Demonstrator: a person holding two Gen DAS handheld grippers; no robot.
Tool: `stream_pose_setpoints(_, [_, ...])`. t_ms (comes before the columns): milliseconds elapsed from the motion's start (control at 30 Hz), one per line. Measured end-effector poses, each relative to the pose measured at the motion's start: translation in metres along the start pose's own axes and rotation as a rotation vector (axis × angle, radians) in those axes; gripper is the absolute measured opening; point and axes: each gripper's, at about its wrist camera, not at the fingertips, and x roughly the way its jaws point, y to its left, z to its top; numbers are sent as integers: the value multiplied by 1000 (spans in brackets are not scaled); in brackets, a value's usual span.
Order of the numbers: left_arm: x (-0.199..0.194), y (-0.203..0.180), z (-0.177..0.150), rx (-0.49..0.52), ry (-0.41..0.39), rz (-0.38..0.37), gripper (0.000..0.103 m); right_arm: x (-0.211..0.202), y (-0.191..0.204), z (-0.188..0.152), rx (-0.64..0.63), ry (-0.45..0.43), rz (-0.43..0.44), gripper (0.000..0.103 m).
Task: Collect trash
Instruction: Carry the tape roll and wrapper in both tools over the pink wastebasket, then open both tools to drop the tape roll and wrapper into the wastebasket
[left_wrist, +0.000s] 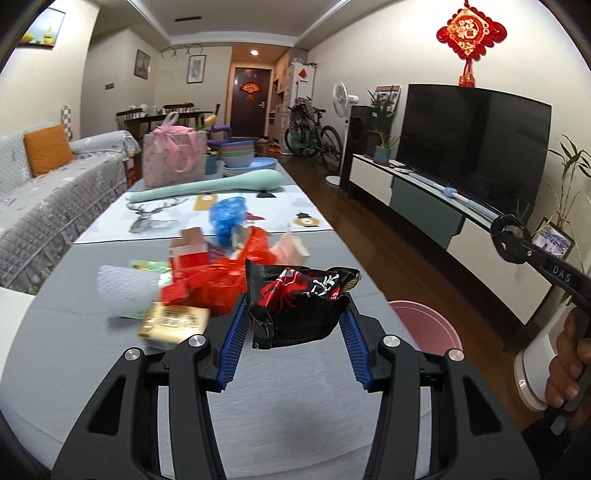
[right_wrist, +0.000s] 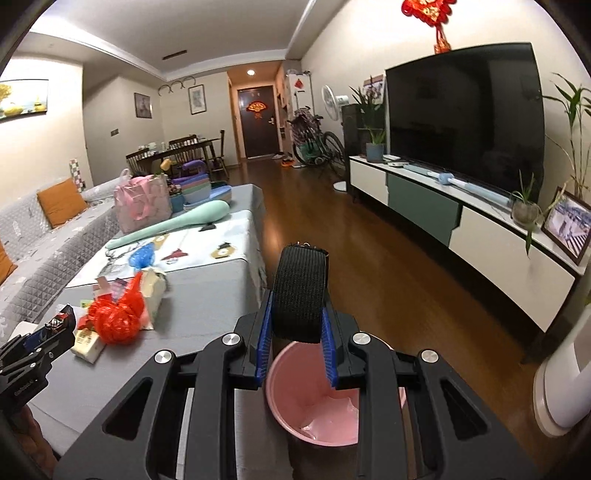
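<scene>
A: Left gripper (left_wrist: 295, 325) first. Jaws clamped on a black snack wrapper (left_wrist: 299, 302), held above the grey table (left_wrist: 295, 398), crumpled, red print on it.

B: Right gripper (right_wrist: 297, 325)?

A: Pinching a black woven strap (right_wrist: 301, 295), strap standing upright between the blue pads (right_wrist: 263, 347). It hangs right over the pink bin (right_wrist: 314, 402), which sits on the floor just off the table's right edge.

B: Room to move?

A: Bare grey tabletop in front of the left gripper. Wood floor (right_wrist: 332, 236) open between the table and the TV cabinet (right_wrist: 480, 236). Trash pile (left_wrist: 207, 280) sits mid-table: red plastic bag (right_wrist: 118, 317), blue bag (left_wrist: 229, 214), cartons, a white packet. Blurry, can't tell exact items. Pile is near the wrapper, touching or not unclear.
</scene>
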Motion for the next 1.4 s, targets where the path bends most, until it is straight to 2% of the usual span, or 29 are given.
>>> stream_pose_setpoints(267, [22, -33, 2, 38, 15, -71, 48, 19, -25, -8, 18, 40, -55, 24])
stream_pose_setpoints(800, [88, -101, 24, 121, 40, -222, 48, 63, -49, 2, 31, 78, -93, 24])
stream_pose_setpoints(1400, [166, -160, 22, 153, 175, -312, 48, 106, -79, 9, 104, 107, -105, 24])
